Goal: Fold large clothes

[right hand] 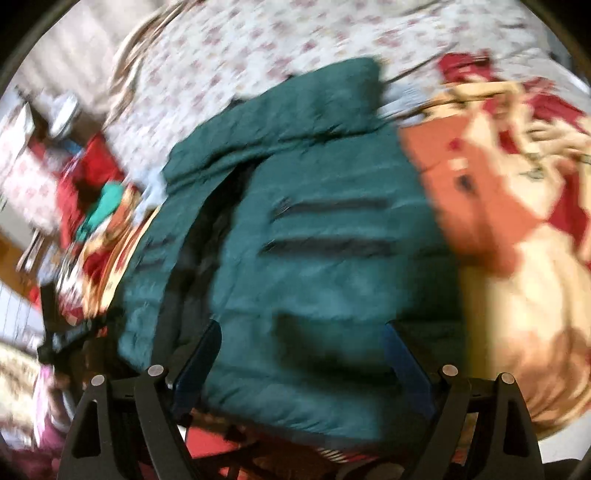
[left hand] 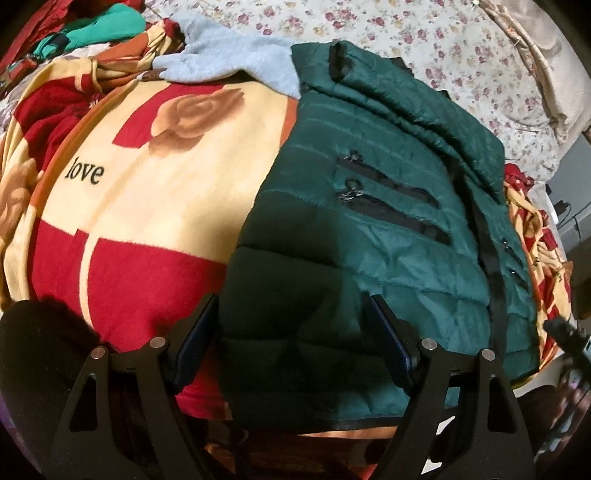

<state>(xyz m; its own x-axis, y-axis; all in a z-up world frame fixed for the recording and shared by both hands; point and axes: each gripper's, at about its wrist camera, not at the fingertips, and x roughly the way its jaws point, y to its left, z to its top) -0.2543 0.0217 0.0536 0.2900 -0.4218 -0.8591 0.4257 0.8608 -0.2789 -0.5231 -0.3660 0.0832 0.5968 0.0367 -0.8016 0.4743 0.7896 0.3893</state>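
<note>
A dark green quilted jacket (left hand: 388, 229) lies flat on a red and cream blanket (left hand: 155, 206), with its black front zip and pocket zips facing up. My left gripper (left hand: 295, 317) stands open over the jacket's near left corner, one finger at the jacket's edge and the other over the quilting. The right wrist view is blurred by motion. In it the same jacket (right hand: 314, 240) fills the middle, and my right gripper (right hand: 303, 339) is open above its near hem. Neither gripper's pads press on the fabric.
A pale blue fleece garment (left hand: 229, 62) lies beyond the jacket's collar. Teal clothing (left hand: 107, 26) is piled at the far left. A floral sheet (left hand: 424, 44) covers the bed behind. A black object (left hand: 563, 330) pokes in at the right edge.
</note>
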